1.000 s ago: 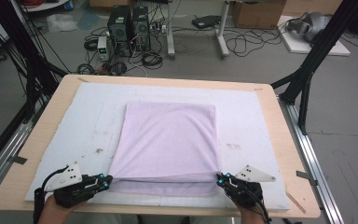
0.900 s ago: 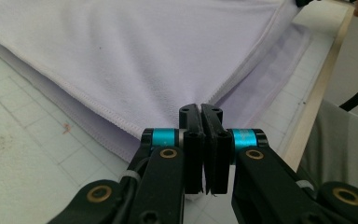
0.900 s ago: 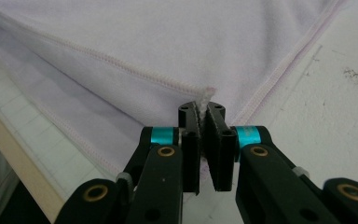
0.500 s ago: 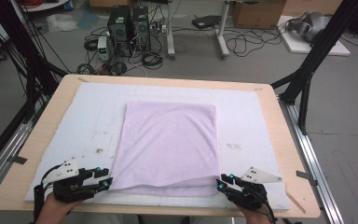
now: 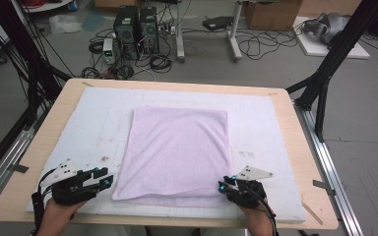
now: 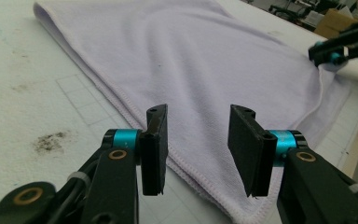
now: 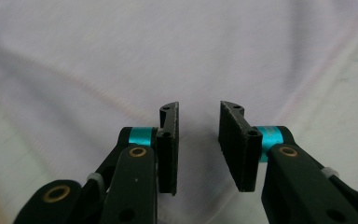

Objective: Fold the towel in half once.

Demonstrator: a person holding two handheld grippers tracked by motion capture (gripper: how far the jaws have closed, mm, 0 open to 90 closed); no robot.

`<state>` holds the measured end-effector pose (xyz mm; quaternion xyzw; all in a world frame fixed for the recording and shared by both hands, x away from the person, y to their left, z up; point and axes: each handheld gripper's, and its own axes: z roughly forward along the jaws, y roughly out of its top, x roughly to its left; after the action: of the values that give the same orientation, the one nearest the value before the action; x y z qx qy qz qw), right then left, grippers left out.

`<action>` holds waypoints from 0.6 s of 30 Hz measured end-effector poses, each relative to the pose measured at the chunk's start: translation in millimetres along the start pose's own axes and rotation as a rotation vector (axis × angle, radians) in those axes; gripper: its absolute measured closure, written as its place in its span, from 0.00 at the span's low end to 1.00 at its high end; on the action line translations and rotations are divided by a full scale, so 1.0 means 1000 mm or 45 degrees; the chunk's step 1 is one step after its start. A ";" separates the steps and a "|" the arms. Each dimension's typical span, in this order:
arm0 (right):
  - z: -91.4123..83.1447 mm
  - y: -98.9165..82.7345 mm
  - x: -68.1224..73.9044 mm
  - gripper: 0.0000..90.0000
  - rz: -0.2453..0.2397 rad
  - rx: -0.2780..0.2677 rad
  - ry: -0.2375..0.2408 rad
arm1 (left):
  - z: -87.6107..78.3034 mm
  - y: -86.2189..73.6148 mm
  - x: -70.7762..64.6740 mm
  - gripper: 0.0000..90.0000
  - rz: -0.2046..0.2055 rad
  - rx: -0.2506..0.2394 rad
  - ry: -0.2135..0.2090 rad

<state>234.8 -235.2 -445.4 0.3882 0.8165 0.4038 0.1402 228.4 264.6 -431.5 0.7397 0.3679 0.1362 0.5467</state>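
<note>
Since the towel already lies folded and flat in the middle of the white mat, its doubled near edge close to the mat's near edge, your fold looks done. Your left gripper sits just off the towel's near left corner, jaws parted with nothing between them; they have just been opening. Your right gripper hovers at the near right corner, jaws also just opened to a narrow gap and empty, cloth beneath them. What remains, as I judge it, is another fold or smoothing.
</note>
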 end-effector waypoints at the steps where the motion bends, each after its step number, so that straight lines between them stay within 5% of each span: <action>1: -0.002 -0.001 0.003 0.76 -0.032 0.015 0.036 | 0.000 0.000 0.001 0.64 -0.006 -0.006 0.004; 8: -0.029 -0.017 0.015 0.75 -0.108 0.063 0.219 | 0.003 0.006 0.004 0.63 -0.016 -0.035 0.011; 11: -0.039 -0.015 0.014 0.74 -0.068 -0.038 0.194 | 0.006 0.007 0.003 0.63 -0.016 -0.032 0.012; 14: -0.038 -0.010 0.012 0.75 -0.037 -0.104 0.107 | 0.010 0.007 0.001 0.63 -0.016 -0.015 0.006; 18: -0.017 -0.006 0.014 0.78 -0.072 -0.002 0.062 | 0.019 0.008 -0.003 0.64 -0.005 0.009 -0.015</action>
<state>213.7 -235.8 -438.0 0.3552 0.8300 0.4094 0.1320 240.4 248.2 -430.7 0.7418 0.3666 0.1296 0.5464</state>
